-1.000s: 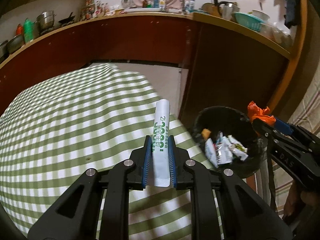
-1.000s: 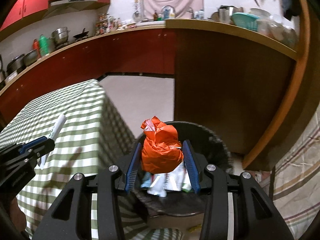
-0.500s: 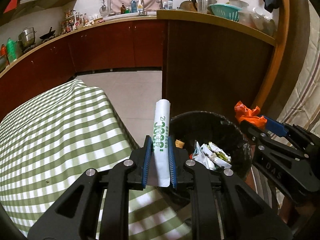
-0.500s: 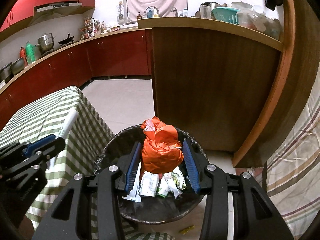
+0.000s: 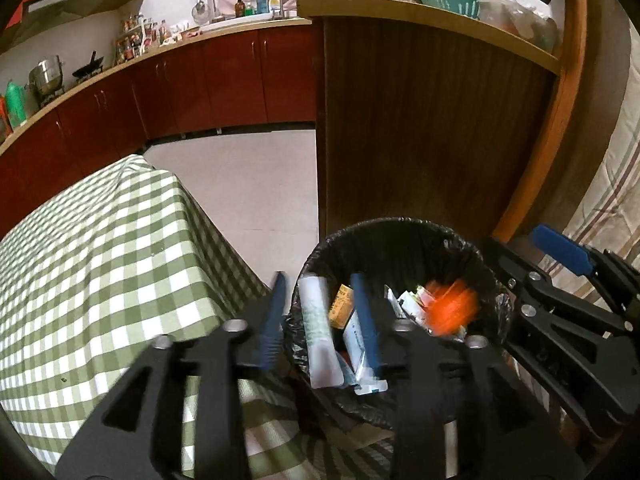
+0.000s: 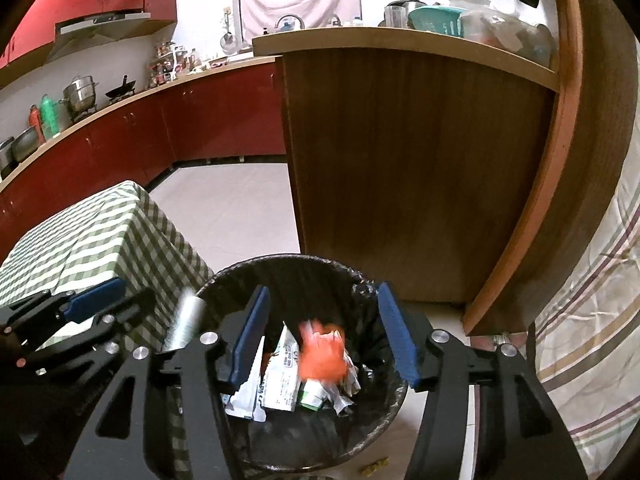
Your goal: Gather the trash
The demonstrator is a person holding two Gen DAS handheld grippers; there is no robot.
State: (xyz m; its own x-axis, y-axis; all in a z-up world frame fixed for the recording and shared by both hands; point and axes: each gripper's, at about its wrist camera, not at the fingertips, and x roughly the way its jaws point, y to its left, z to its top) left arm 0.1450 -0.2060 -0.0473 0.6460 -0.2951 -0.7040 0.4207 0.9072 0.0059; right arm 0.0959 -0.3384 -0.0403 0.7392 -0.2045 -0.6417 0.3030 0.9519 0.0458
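Green-checked tablecloth (image 5: 100, 264) at left, its corner just beside bin.
Left gripper (image 5: 320, 312) over near rim of black-lined trash bin (image 5: 400, 228), jaws just been opening, parted; white tube (image 5: 318, 340) between them, blurred, no pad pressing on it.
Bin holds wrappers (image 6: 280, 368) and small orange box (image 5: 341, 312).
Right gripper (image 6: 320, 332) over bin, jaws just been opening, wide apart, gripping nothing; orange wad (image 6: 322, 354) blurred between them, above wrappers.
Wooden counter (image 6: 400, 160) behind bin.

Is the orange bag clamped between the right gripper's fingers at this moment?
No, the right gripper has just been opening and the blurred orange bag sits clear of both pads, over the trash in the black bin.
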